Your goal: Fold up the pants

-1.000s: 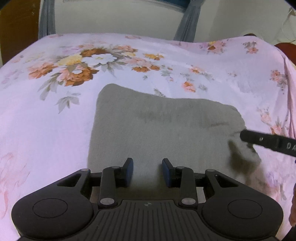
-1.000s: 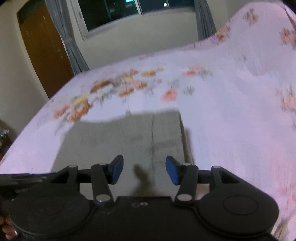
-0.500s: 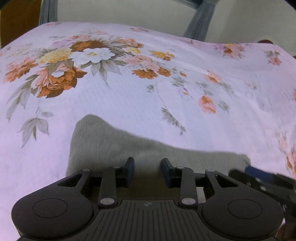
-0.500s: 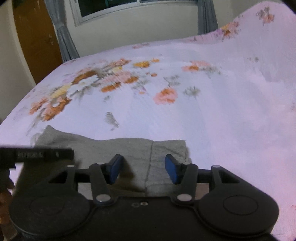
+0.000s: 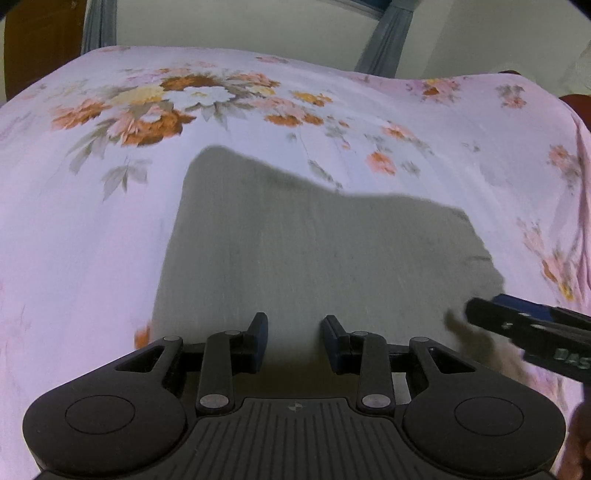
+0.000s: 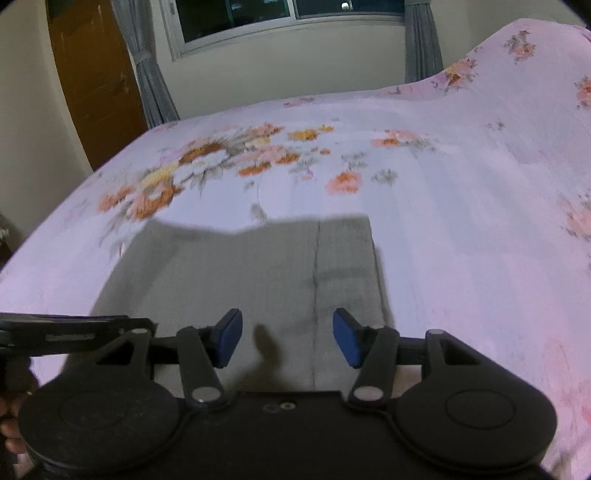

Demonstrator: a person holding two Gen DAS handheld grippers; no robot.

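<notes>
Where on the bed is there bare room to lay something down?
Bare floral pink bedsheet lies right of the folded grey pants and beyond them toward the window. The near edge is crowded by the left gripper and right gripper.

The pants (image 5: 314, 258) lie flat on the bedsheet (image 5: 92, 229), which covers the bed. The left gripper (image 5: 294, 332) sits at their near edge, over the cloth, with the right gripper (image 5: 532, 332) coming in from its right side, near the pants' right corner. Beyond the pants, a flower print (image 6: 192, 166) lies on the sheet. Behind the bed stand a wall, a window (image 6: 288, 14), curtains (image 6: 151, 74) and, to the left, a door (image 6: 92, 66)
</notes>
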